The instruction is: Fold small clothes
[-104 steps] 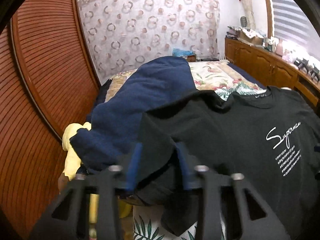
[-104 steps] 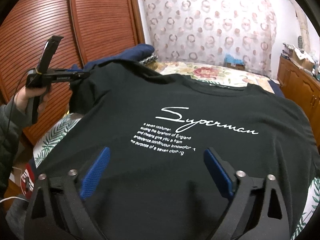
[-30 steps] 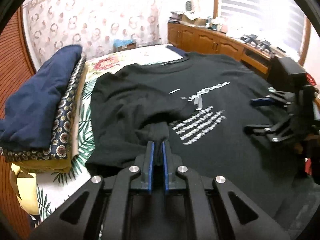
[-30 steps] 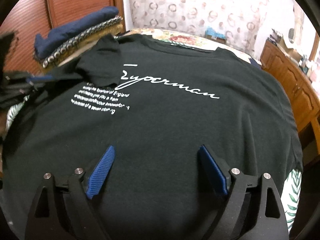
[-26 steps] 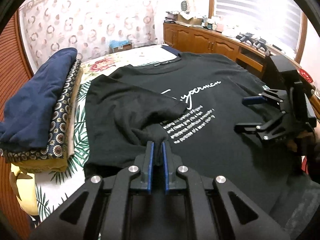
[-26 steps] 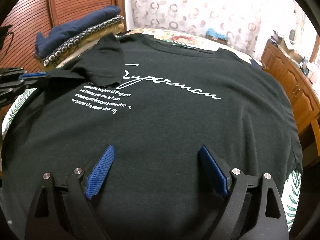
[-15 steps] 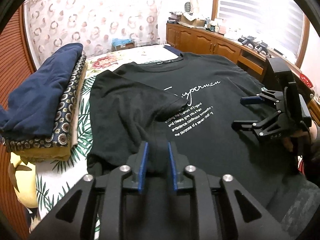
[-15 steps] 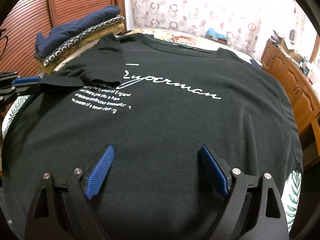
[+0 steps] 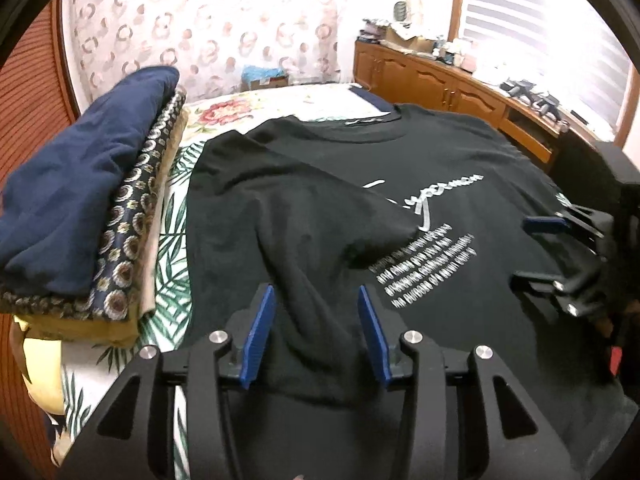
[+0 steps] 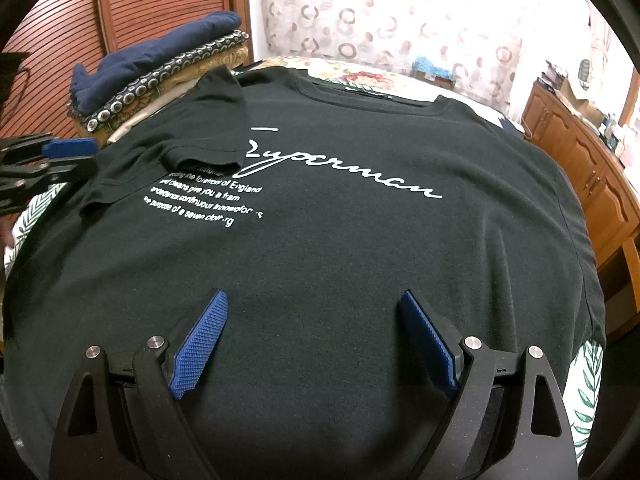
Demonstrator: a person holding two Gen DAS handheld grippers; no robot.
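Note:
A black T-shirt (image 9: 460,152) (image 10: 360,248) with white "Superman" script lies face up on the bed. Its left sleeve (image 9: 304,216) (image 10: 212,128) is folded inward over the chest and covers the start of the print. My left gripper (image 9: 316,332) sits at the sleeve's edge with its jaws opening. Loose black cloth lies between the blue pads, and they do not press on it. It also shows at the left edge of the right wrist view (image 10: 52,160). My right gripper (image 10: 316,340) (image 9: 560,256) hovers wide open over the shirt's lower part, holding nothing.
A stack of folded bedding topped by a navy blanket (image 9: 80,184) (image 10: 160,60) lies left of the shirt. Leaf-print sheet (image 9: 172,248) shows between them. Wooden cabinets (image 9: 440,80) (image 10: 580,152) run along the right wall, and a slatted wooden door (image 10: 60,40) stands at the left.
The left jaws have parted and let go of the sleeve, which now rests folded over the chest. The left gripper drew back slightly. The right gripper stayed still and open.

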